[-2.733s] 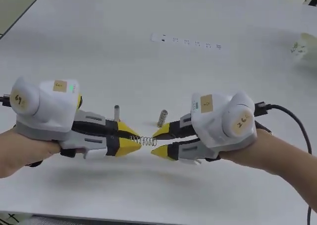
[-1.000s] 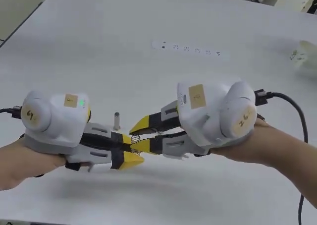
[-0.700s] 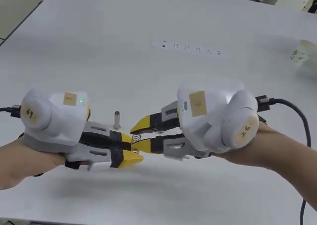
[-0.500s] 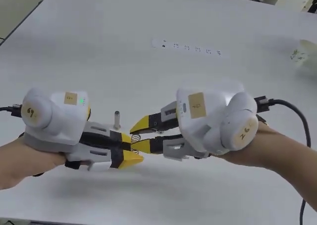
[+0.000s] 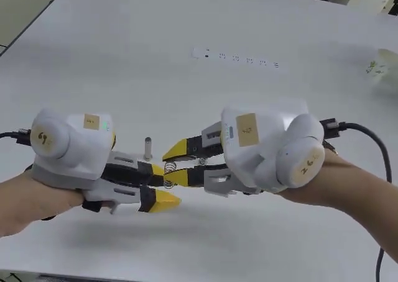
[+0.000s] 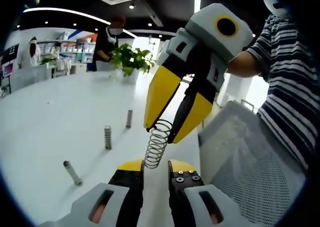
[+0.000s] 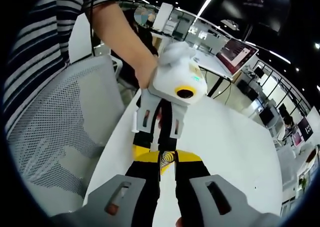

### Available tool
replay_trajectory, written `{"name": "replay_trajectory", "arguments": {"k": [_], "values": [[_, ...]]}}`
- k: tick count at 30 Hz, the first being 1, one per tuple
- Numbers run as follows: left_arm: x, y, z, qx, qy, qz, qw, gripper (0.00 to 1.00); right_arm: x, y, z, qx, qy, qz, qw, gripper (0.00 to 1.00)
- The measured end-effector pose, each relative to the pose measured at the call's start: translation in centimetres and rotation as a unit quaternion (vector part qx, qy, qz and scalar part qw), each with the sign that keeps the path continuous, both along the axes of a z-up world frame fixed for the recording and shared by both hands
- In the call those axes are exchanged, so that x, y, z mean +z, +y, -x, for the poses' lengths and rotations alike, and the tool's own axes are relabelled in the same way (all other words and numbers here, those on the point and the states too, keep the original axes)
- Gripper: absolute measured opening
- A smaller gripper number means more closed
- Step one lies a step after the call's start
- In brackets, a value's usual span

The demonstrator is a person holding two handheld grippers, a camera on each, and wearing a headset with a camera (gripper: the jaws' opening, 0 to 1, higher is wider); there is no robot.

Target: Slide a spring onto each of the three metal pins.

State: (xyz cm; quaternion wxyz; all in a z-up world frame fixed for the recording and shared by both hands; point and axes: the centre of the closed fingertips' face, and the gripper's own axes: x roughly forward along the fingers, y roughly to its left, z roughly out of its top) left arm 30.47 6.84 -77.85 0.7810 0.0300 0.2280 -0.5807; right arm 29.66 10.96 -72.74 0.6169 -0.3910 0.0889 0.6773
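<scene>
- Left gripper (image 6: pixel 156 163) has its yellow-tipped jaws drawn in to a narrow gap. They pinch the near end of a thin coiled steel spring (image 6: pixel 157 144), which juts out past the tips, clear of the table.
- Right gripper (image 6: pixel 160 133), white-bodied with yellow jaw tips, faces it head-on from 12 o'clock in the left gripper view. Its jaws are a little apart, one on each side of the spring's far end.
- I cannot tell whether those jaws press the coil or only straddle it.
- From the right gripper view, the spring shows end-on between that gripper's own tips, with the left gripper beyond at 12 o'clock.
- From the head view, the left gripper comes in from 9 o'clock and the right from 3 o'clock, meeting tip to tip above the white tabletop (image 5: pixel 186 27).
- Three short grey metal pins stand on the table left of the held spring:
  - a near bare pin (image 6: pixel 72 172) at 8 o'clock, which seems to lean, though that may be the lens;
  - a spring-sleeved pin (image 6: pixel 107 137) at 9 o'clock;
  - a far bare pin (image 6: pixel 129 118) at 10 o'clock.
- A flat white power strip (image 5: pixel 235 57) lies at 12 o'clock in the head view, well apart from the grippers.
- A grey mesh chair back (image 6: pixel 240 152) sits at 3 o'clock in the left gripper view.
</scene>
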Motion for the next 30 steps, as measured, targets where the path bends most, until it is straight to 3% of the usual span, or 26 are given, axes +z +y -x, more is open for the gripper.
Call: {"name": "replay_trajectory", "arguments": {"k": [5,11,30], "values": [[-0.3,0.6,-0.1,0.012,0.003,-0.004,0.9999,0.13,0.0,-0.1,-0.3,-0.001,-0.011,0.002,0.9999,0.07],[-0.5,1.6,-0.3,0.031,0.004,-0.009,0.9995,0.22,0.0,-0.1,-0.4,-0.005,-0.012,0.001,0.9999,0.07],[-0.6,4.1,-1.2,0.081,0.004,-0.007,0.9967,0.35,-0.2,-0.4,-1.2,-0.020,-0.017,-0.001,0.9997,0.08]]}}
